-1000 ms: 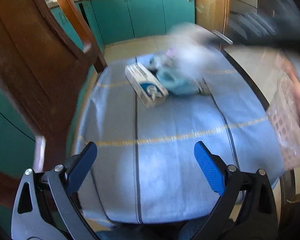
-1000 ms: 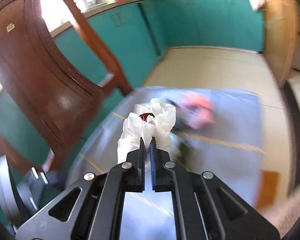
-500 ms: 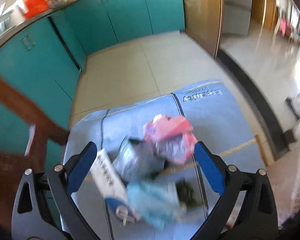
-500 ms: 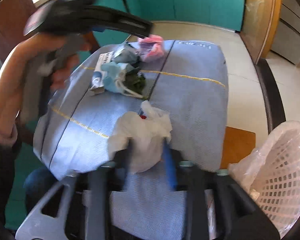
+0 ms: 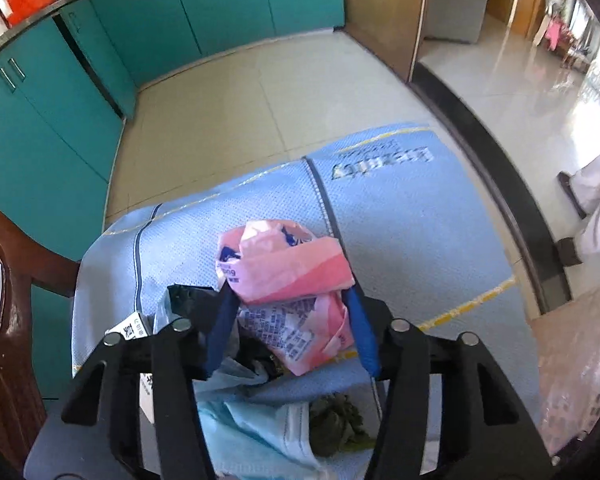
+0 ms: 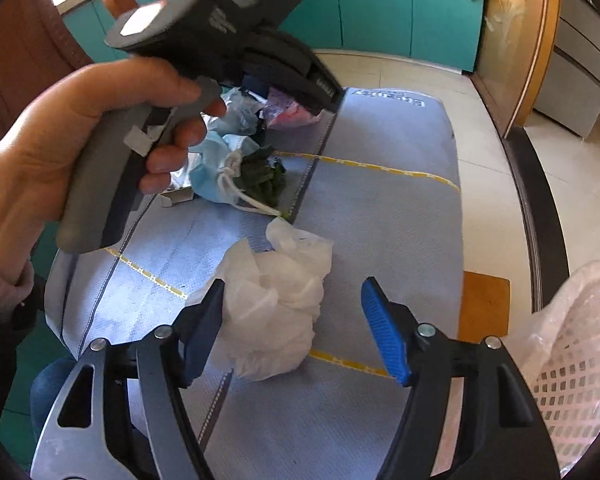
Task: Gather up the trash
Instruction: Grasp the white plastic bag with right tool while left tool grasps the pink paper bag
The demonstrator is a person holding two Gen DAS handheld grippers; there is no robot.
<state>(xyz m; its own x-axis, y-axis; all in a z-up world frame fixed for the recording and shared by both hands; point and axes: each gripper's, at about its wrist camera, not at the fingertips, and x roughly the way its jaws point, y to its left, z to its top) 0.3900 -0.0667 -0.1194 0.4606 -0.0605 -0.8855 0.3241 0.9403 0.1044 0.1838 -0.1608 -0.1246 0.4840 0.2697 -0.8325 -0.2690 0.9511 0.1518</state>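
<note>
Trash clusters under the left gripper (image 5: 290, 322) closing on a pink wrapper (image 5: 288, 276); right gripper (image 6: 300, 328) opening around white bag (image 6: 274, 304).

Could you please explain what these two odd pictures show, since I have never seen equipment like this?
No robot here: a person holds a trigger-operated two-finger gripper in each hand, and each carries a wide-angle camera looking along its fingers. They are collecting trash.

One picture comes from the left gripper. Its jaws are closing around a crumpled pink wrapper, and both pads appear to touch it.

The other comes from the right gripper, whose jaws are opening; a crumpled white plastic bag lies between them on the blue cloth, with the right pad clear of it. This view also shows the person's left hand holding the other tool.

Also on the cloth: a light blue face mask, some dark green leaves and a small carton. A lined white basket stands at the right.
</note>
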